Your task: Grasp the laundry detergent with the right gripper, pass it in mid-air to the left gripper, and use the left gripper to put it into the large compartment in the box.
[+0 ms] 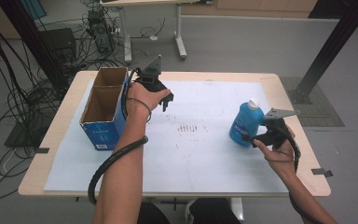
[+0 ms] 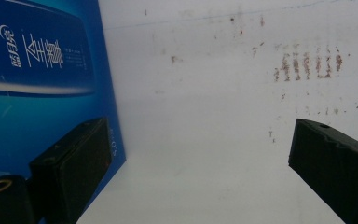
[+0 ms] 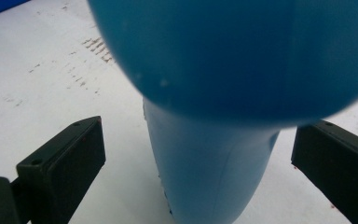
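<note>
Reaching stage: right tool (image 1: 255, 136) spread astride the blue detergent bottle (image 1: 245, 123) upright at tabletop's right, not yet pinching; left tool (image 1: 166, 99) spread beside the open carton (image 1: 103, 108); next, squeeze, lift.

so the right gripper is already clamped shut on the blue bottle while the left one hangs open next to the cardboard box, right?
Not quite. The right gripper is not clamped: in the right gripper view its jaws stand wide apart on either side of the blue bottle, with white table showing in the gaps. The rest holds: the left gripper hangs open beside the cardboard box.
</note>
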Available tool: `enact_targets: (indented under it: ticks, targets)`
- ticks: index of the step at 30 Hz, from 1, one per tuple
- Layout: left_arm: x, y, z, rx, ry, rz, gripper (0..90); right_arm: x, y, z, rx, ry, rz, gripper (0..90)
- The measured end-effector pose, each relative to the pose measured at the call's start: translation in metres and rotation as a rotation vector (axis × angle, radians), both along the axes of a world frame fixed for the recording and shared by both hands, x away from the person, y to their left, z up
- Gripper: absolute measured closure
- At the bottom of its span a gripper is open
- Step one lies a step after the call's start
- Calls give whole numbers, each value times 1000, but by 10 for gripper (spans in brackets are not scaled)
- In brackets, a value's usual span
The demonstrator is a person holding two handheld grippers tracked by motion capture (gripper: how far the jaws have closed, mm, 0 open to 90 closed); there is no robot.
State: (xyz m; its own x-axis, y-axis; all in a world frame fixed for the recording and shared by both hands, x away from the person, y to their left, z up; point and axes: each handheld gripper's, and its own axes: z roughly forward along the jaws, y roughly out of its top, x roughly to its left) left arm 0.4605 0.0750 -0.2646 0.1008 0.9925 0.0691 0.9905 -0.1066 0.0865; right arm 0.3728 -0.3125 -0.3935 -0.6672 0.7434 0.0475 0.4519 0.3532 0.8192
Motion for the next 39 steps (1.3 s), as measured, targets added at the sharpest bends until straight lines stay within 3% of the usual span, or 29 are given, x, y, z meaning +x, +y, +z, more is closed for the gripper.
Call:
enact_targets:
  ticks: [14,39]
  targets:
    - [0,1,-1,1,3,2,64,2,-1,-6,29,-23,-22,20]
    - [2,-2,3,6,0,-4,64,1,0,-4,48,-58,-21,20]
